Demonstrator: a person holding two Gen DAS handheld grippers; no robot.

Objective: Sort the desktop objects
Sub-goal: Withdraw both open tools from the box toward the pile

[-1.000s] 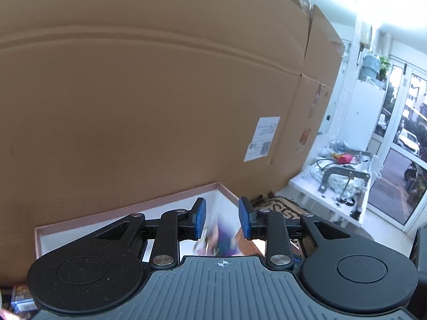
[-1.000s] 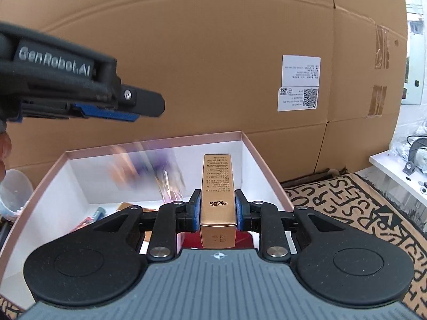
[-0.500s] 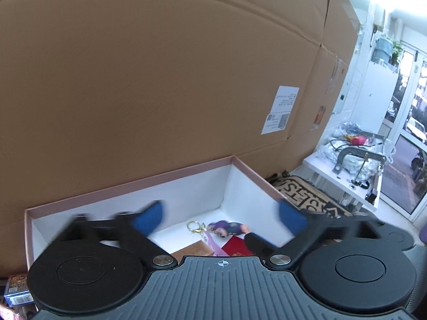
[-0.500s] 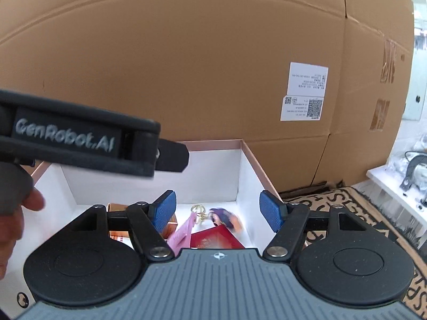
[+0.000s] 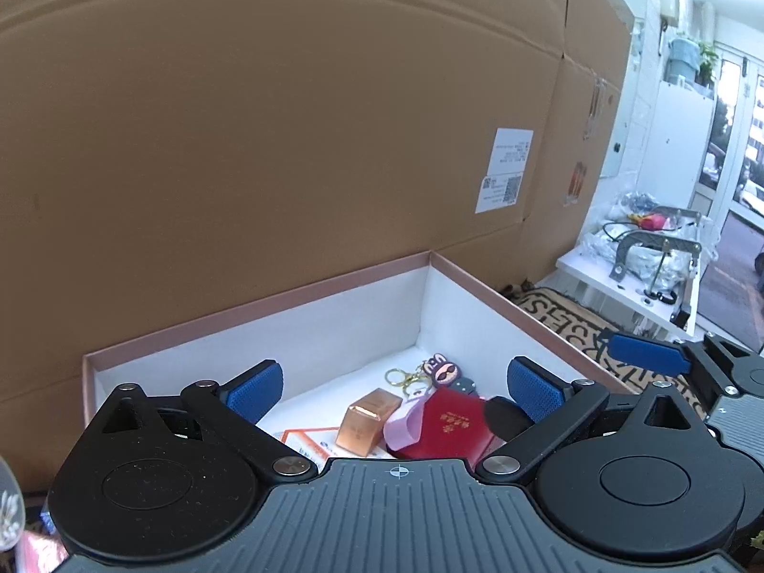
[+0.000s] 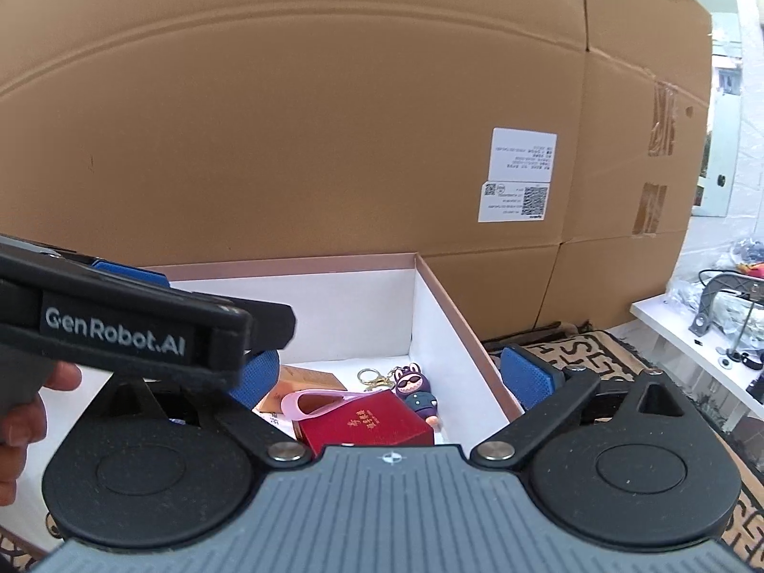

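Now, taking the pink-rimmed box (image 5: 482,281) as anchor: the left gripper (image 5: 398,384) hangs released above it, the gold carton (image 5: 367,422) inside; the right gripper (image 6: 389,375), its jaws opening, grips nothing. Withdrawing carelessly could snag the keychain (image 6: 415,394).

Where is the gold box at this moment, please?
The gold box lies on the floor of the pink-rimmed box, just left of the red booklet in the left wrist view. Neither gripper holds it.
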